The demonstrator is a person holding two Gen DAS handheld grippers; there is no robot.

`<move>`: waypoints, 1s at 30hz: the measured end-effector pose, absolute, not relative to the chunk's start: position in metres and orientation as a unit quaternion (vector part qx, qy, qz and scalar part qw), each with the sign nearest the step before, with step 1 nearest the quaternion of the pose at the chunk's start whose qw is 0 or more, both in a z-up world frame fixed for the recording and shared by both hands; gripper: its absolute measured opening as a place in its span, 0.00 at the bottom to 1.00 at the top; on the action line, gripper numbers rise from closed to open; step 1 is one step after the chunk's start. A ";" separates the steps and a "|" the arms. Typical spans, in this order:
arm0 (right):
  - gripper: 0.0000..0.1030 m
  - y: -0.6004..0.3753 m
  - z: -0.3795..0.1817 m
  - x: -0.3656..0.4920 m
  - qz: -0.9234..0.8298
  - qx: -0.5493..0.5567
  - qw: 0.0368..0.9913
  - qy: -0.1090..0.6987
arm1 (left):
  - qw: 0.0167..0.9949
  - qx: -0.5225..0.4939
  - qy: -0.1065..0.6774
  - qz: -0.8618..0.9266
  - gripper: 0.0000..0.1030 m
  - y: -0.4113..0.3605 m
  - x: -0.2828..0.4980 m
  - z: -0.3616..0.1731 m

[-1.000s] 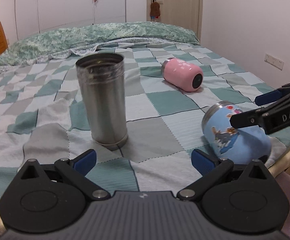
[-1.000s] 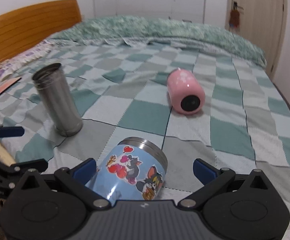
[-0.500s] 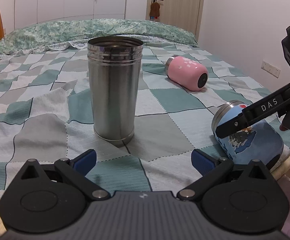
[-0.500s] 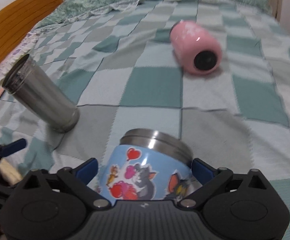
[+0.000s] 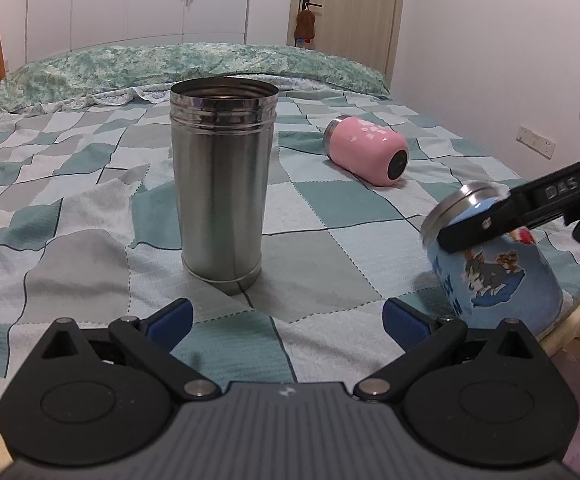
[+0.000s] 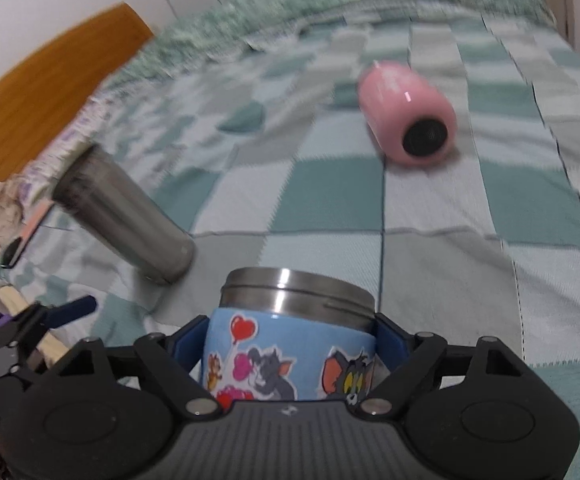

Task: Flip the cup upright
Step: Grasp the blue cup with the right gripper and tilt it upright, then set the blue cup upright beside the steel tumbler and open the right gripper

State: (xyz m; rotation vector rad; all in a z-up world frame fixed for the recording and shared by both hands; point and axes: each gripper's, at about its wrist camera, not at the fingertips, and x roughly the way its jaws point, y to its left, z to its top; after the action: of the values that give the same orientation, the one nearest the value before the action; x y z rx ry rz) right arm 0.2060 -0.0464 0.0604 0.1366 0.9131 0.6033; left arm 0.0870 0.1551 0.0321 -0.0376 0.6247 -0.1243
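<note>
My right tongs [image 6: 291, 344] squeeze the blue cup [image 6: 290, 356] to tip it up; my left tongs [image 5: 286, 320] wait open near the steel cup [image 5: 222, 184].

Right gripper [image 6: 290, 332] clamps blue cartoon cup [image 6: 290, 356]; steel tumbler [image 6: 126, 216] beyond-left of cup, pink cup [image 6: 407, 120] beyond-right.

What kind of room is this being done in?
Almost certainly a bedroom: the cups sit on a bed with a checked quilt, a wooden headboard stands at one end, and white wardrobe doors line the far wall.
</note>
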 end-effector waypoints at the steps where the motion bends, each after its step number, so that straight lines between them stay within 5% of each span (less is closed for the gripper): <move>1: 0.82 -0.049 0.065 0.202 0.292 0.067 0.858 0.418 | 0.950 -0.020 0.306 -0.060 1.00 0.156 0.086 0.033; 13: 0.81 -0.021 0.096 0.178 0.295 -0.013 0.934 0.199 | 0.960 -0.033 0.276 -0.040 1.00 0.167 0.080 0.046; 30: 0.81 0.052 0.048 0.198 0.308 -0.085 0.934 0.160 | 0.961 -0.040 0.275 0.004 1.00 0.188 0.097 0.040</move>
State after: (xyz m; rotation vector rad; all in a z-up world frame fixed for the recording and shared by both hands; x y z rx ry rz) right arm 0.1978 0.0517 0.0477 -0.1744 0.3270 0.6289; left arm 0.0965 0.1885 0.0396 -0.0808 0.5572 0.0087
